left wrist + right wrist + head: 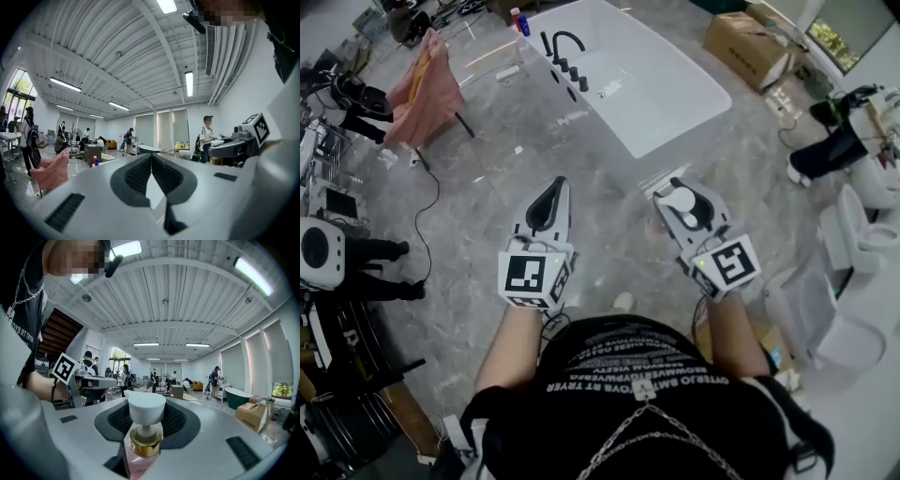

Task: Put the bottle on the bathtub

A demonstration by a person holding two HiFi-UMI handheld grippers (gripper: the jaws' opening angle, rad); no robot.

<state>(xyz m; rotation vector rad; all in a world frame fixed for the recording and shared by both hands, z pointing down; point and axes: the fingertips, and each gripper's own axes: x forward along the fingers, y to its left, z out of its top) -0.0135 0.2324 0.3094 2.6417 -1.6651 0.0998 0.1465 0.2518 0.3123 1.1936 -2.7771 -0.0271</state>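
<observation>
The right hand-held gripper (679, 199) had its jaws clamped around the pink pump bottle (143, 444), apparently for carrying toward the white bathtub (637, 89), well ahead. The left hand-held gripper (557, 187) was closed, empty, seemingly spare.

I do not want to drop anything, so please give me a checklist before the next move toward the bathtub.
1. Bottle in right gripper: ok, jaws press on it.
2. Left gripper free: ok, shut and empty.
3. Bathtub within reach: not ok, floor lies between.
4. Free spot on rim: ok, near end bare; faucet stands on one long side.
</observation>
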